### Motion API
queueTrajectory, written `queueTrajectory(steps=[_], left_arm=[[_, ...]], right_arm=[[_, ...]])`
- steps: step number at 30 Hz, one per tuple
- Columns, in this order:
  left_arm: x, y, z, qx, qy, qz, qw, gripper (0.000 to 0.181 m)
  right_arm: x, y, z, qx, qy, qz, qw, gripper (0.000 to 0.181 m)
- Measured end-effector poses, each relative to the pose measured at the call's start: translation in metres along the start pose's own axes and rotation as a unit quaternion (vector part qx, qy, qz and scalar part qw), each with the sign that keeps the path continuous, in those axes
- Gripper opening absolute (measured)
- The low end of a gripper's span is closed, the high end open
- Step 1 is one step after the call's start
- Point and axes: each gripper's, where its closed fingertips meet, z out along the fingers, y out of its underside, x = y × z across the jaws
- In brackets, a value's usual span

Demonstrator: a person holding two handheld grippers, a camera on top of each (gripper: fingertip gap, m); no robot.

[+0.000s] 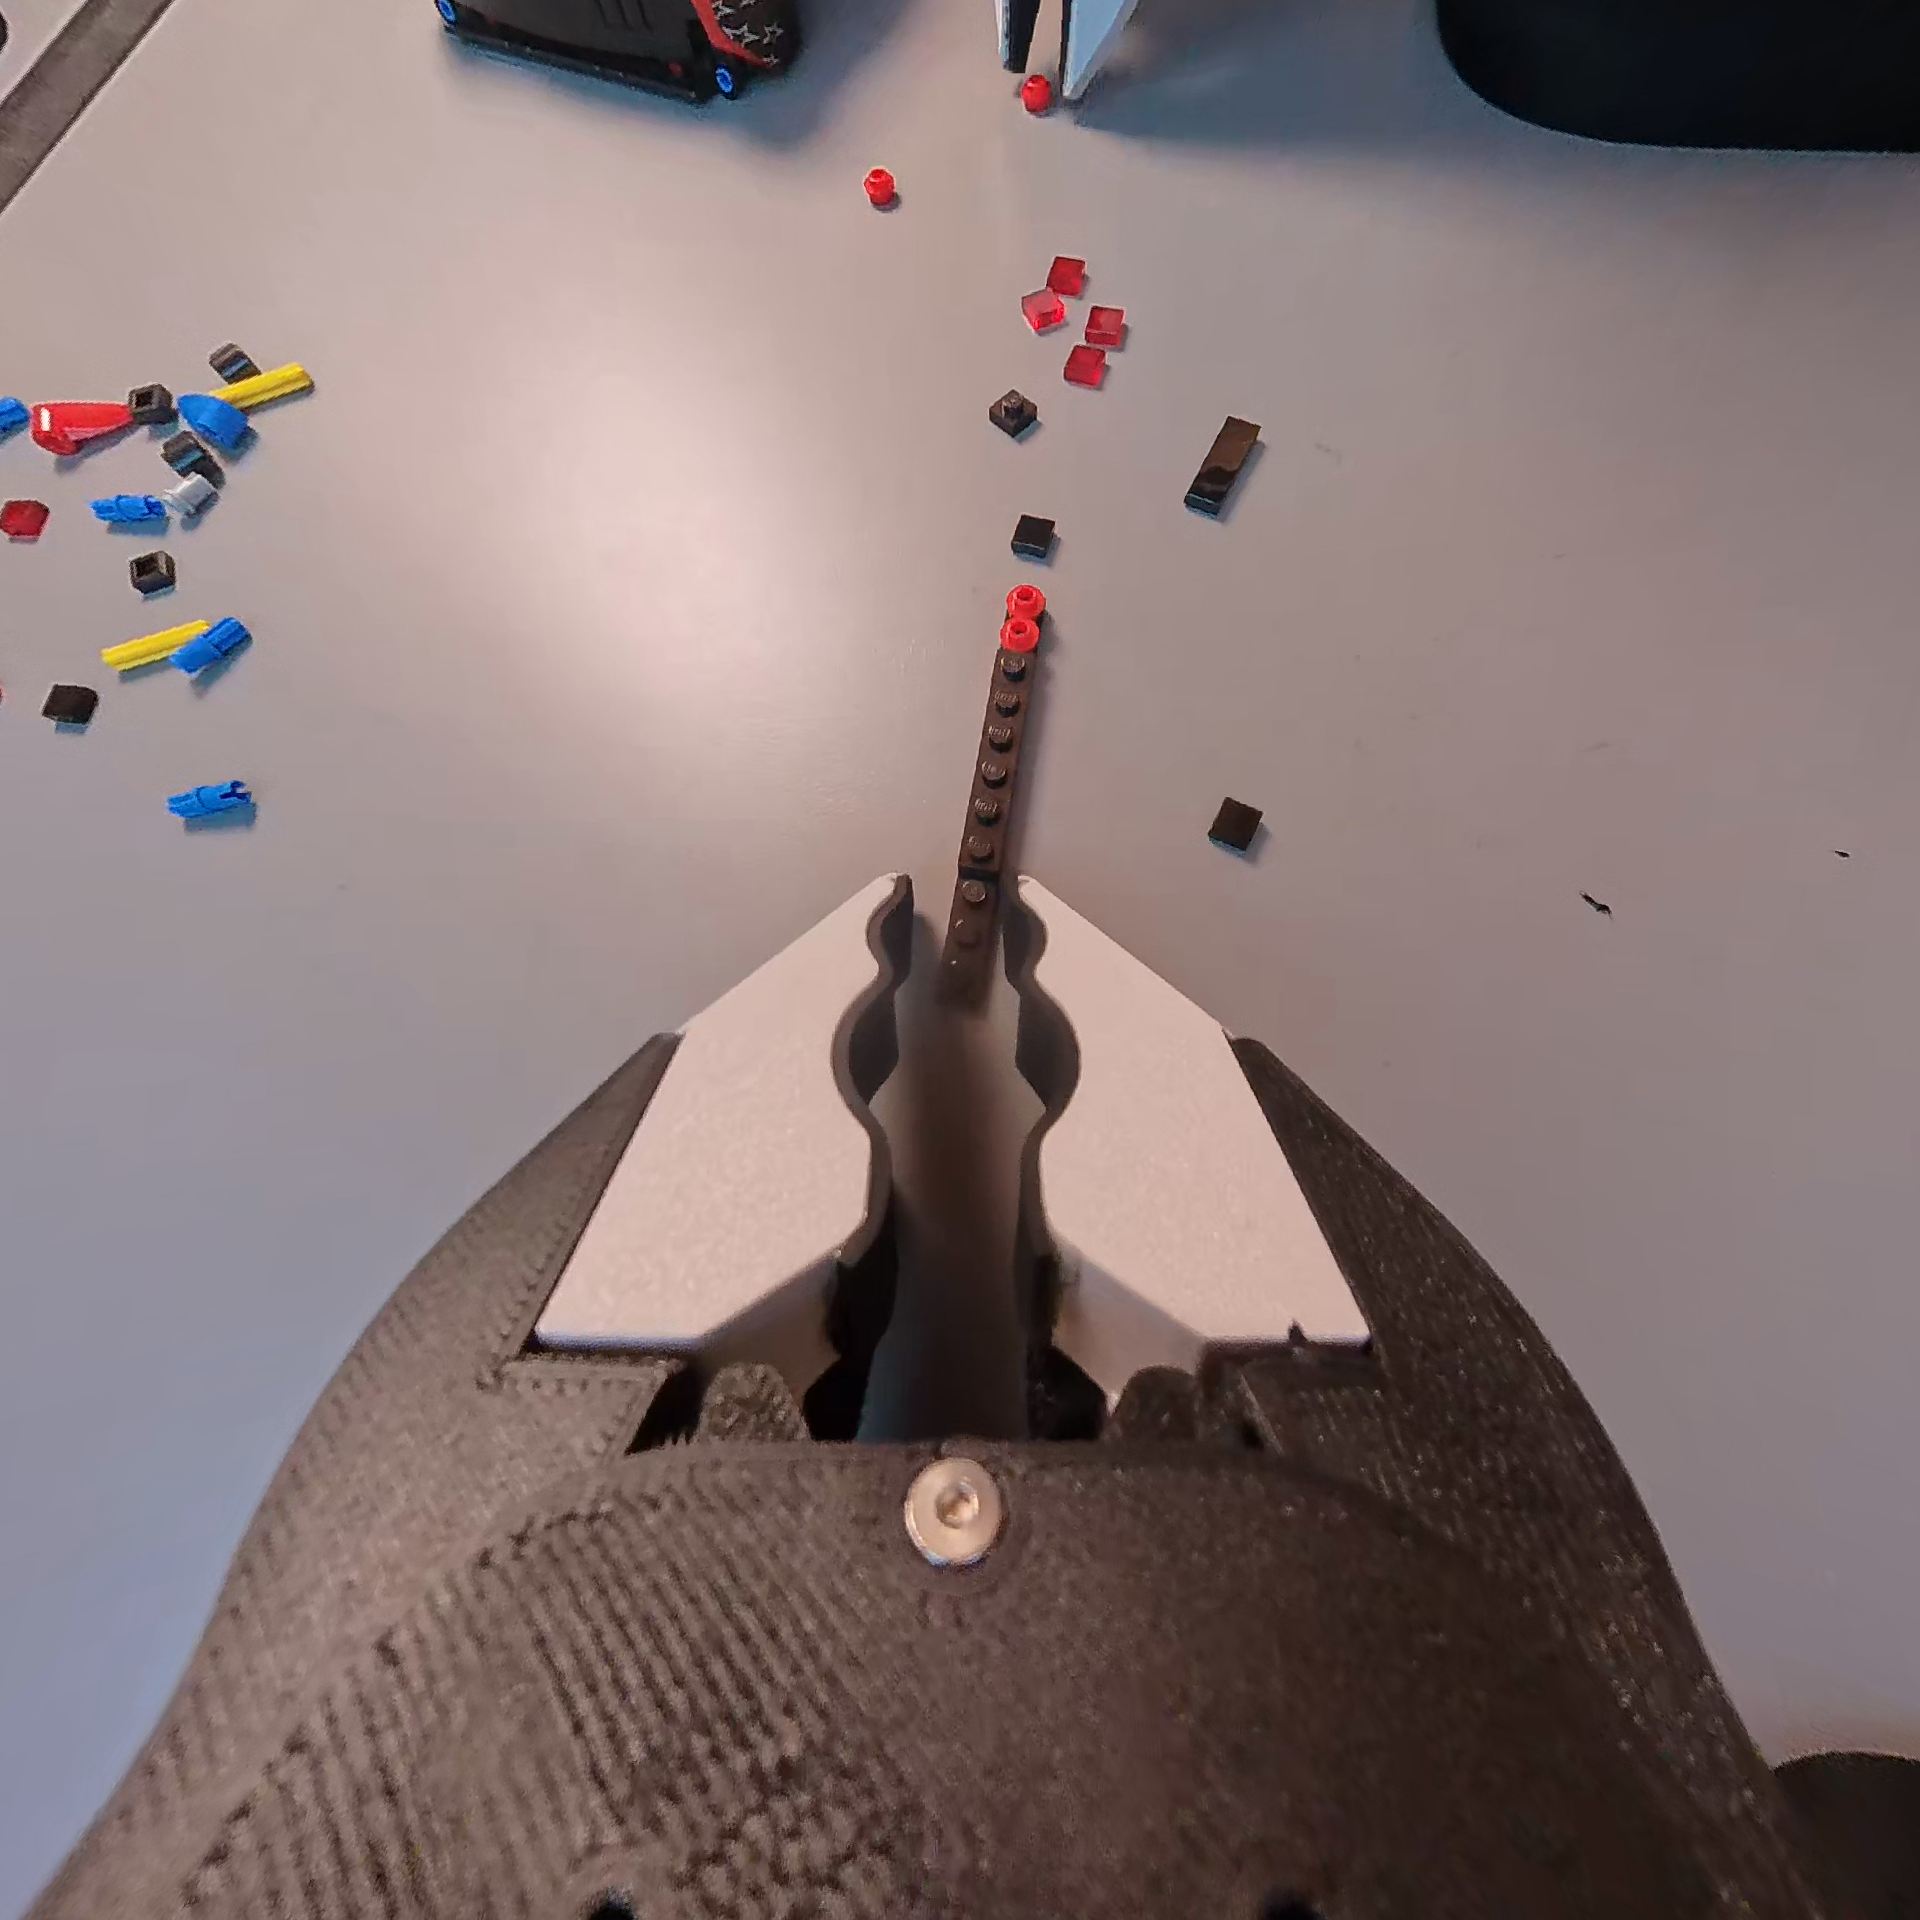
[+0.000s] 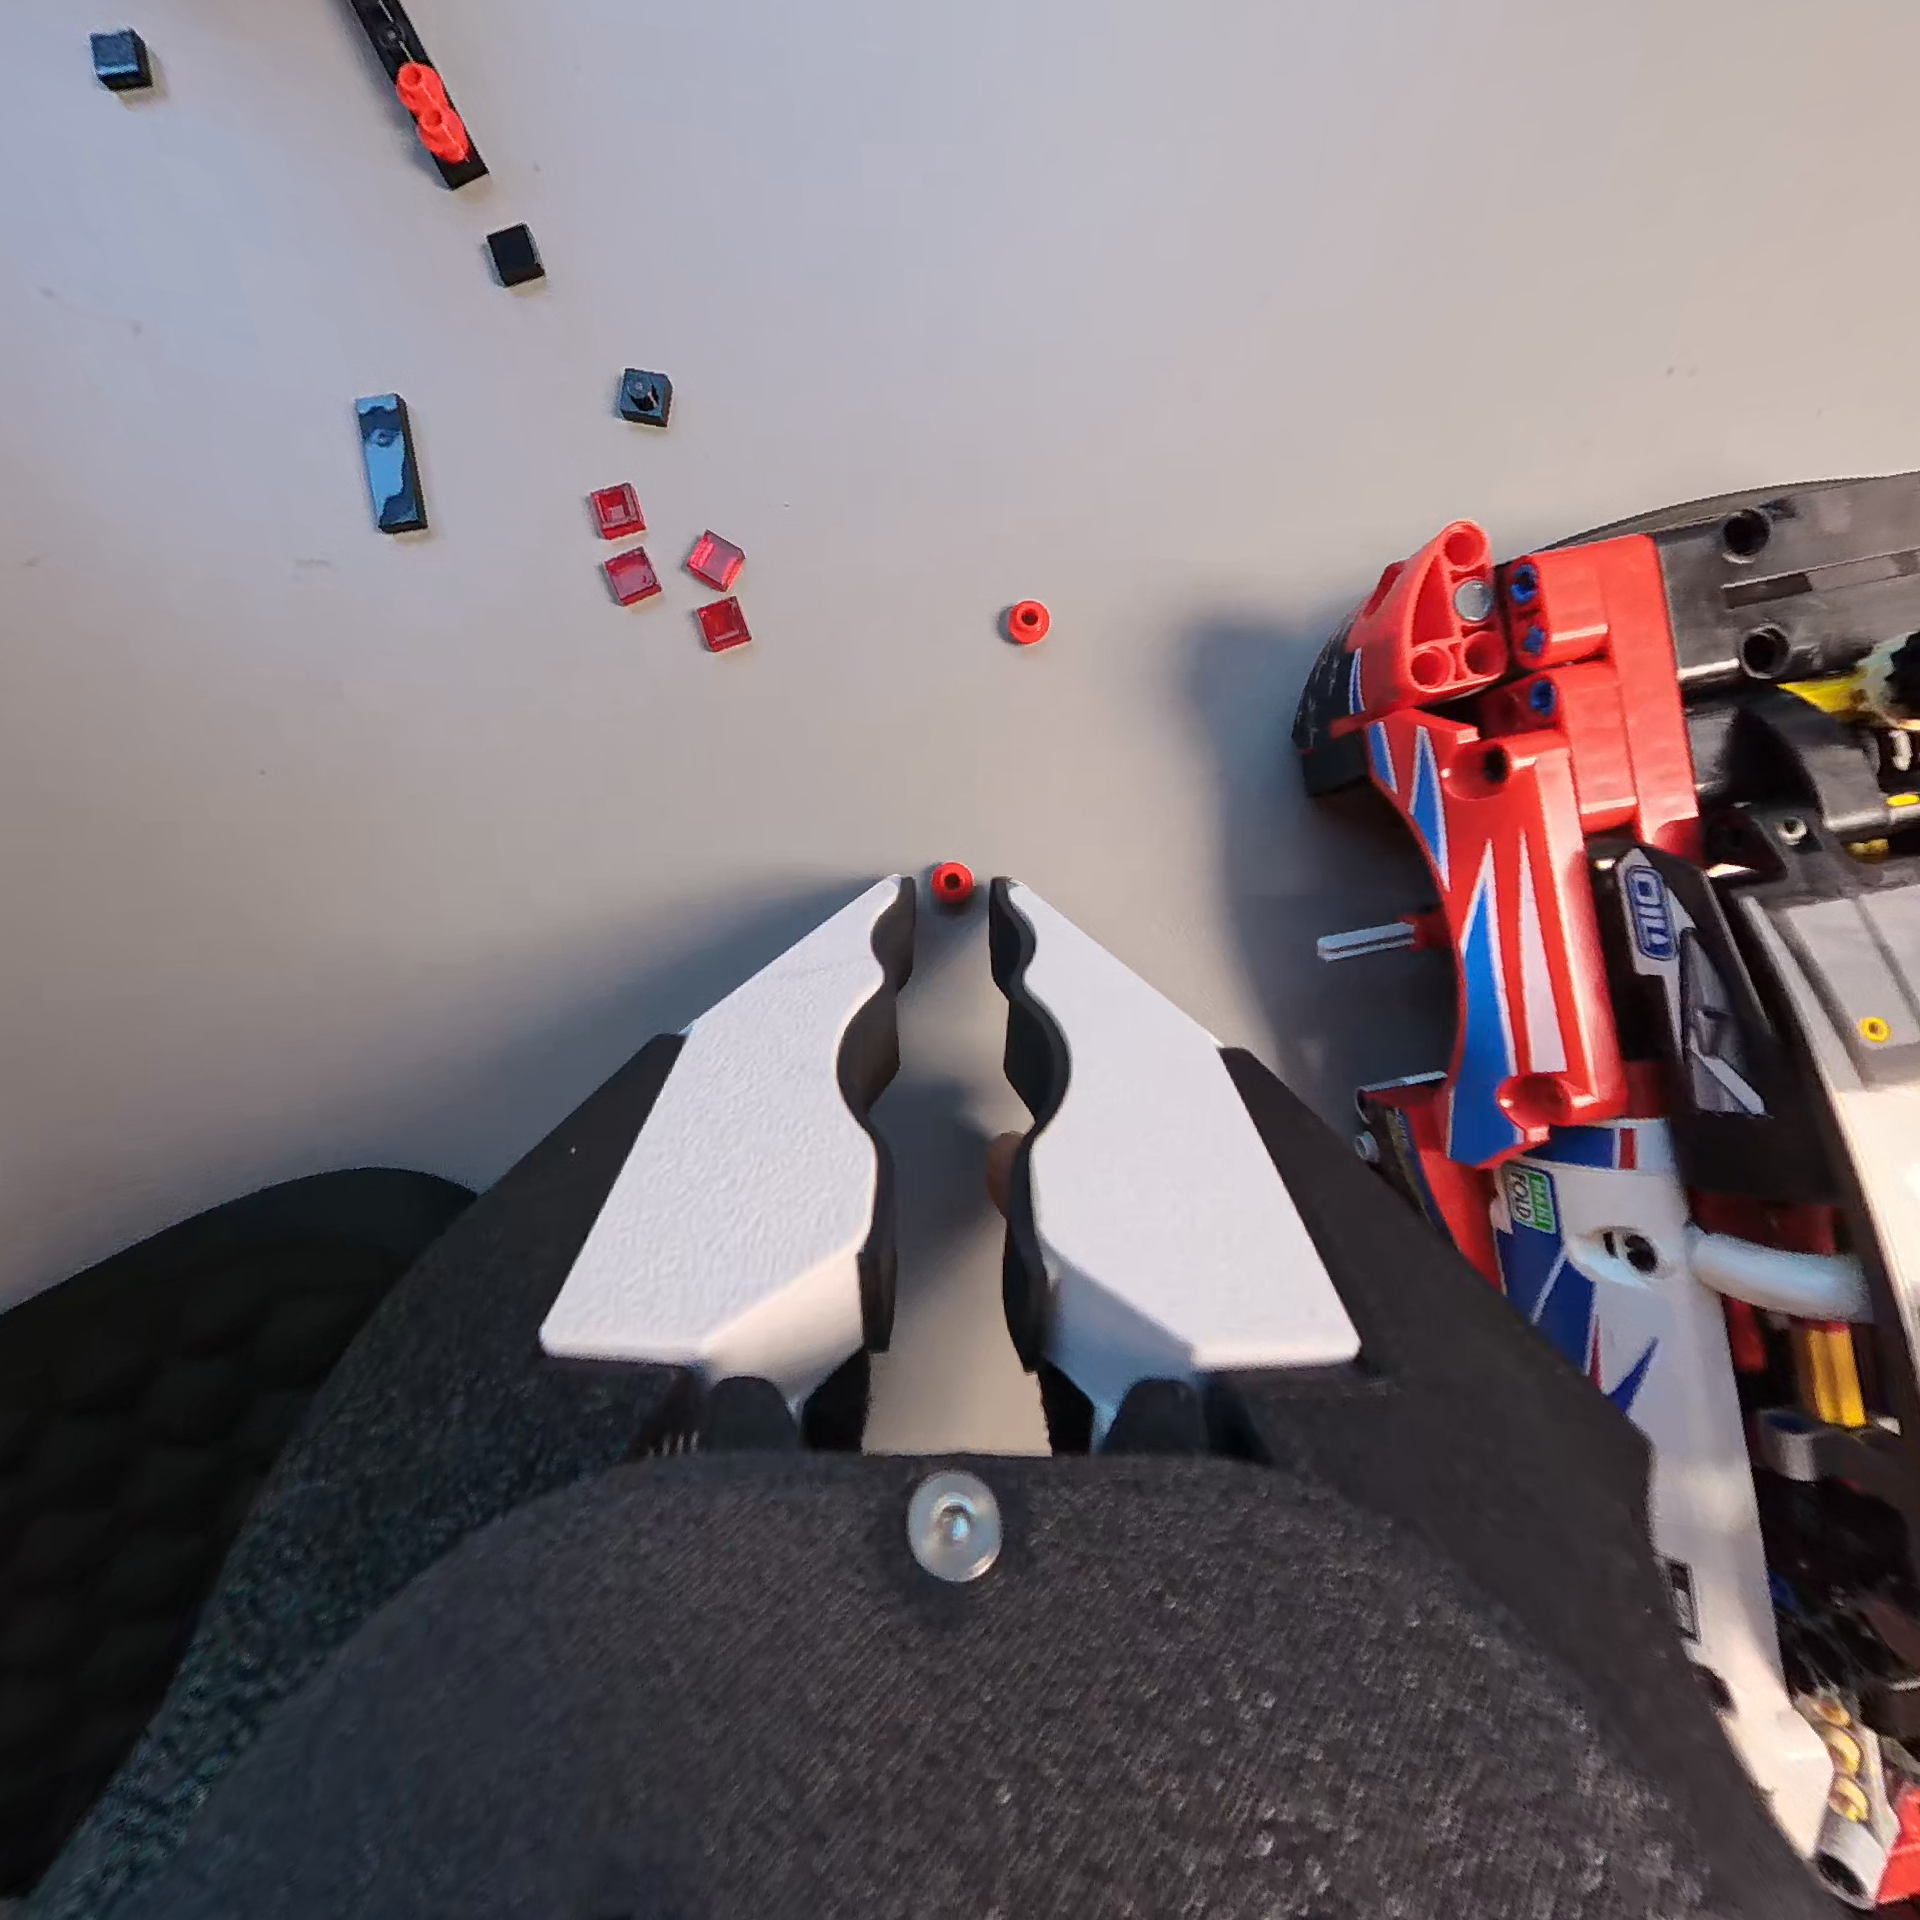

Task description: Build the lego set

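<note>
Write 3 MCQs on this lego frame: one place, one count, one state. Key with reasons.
1. Where is the long black plate?
A. on the car model
B. near end between the left gripper's fingertips
C. under the black tile

2. How many red round studs sit on the plate's far end?
A. two
B. four
C. none

3. What is the state of the right gripper?
A. shut on a blue pin
B. lifted far above the table
C. fingertips either side of a red round stud on the table, a gap showing on each side

Key:
1 B, the left wrist view shows the plate's near end running in between the fingertips.
2 A, two studs sit in a row at the far end.
3 C, the right wrist view shows the stud between the tips, not clearly pinched.
</note>
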Motion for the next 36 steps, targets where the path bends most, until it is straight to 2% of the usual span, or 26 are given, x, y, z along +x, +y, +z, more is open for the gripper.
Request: queueTrajectory(steps=[17, 20, 23, 25, 27, 29, 33, 36], left_arm=[[0.001, 0.006, -0.007, -0.014, 0.009, 0.0, 1.0, 0.015], [0.005, 0.007, -0.007, -0.014, 0.017, 0.003, 1.0, 0.01], [0.007, 0.003, -0.008, -0.008, 0.019, 0.007, 1.0, 0.011], [0.006, -0.008, -0.012, 0.026, 0.019, 0.003, 0.999, 0.012], [0.003, -0.028, -0.02, 0.082, 0.006, 0.001, 0.997, 0.014], [0.0, -0.048, -0.03, 0.144, -0.008, 0.001, 0.99, 0.014], [0.001, -0.074, -0.046, 0.222, -0.035, 0.015, 0.974, 0.017], [0.004, -0.09, -0.059, 0.268, -0.045, 0.025, 0.962, 0.017]], right_arm=[[-0.004, -0.003, 0.004, 0.003, 0.005, -0.003, 1.0, 0.005], [-0.013, -0.02, 0.001, 0.047, -0.001, -0.004, 0.999, 0.005], [-0.029, -0.063, -0.008, 0.152, -0.012, -0.01, 0.988, 0.005], [-0.044, -0.105, -0.019, 0.262, -0.033, 0.01, 0.965, 0.005], [-0.063, -0.145, -0.029, 0.368, -0.086, 0.069, 0.923, 0.005], [-0.081, -0.173, -0.034, 0.437, -0.149, 0.13, 0.877, 0.005], [-0.113, -0.202, -0.039, 0.495, -0.295, 0.202, 0.792, 0.004], [-0.118, -0.208, -0.05, 0.516, -0.399, 0.26, 0.712, 0.004]])
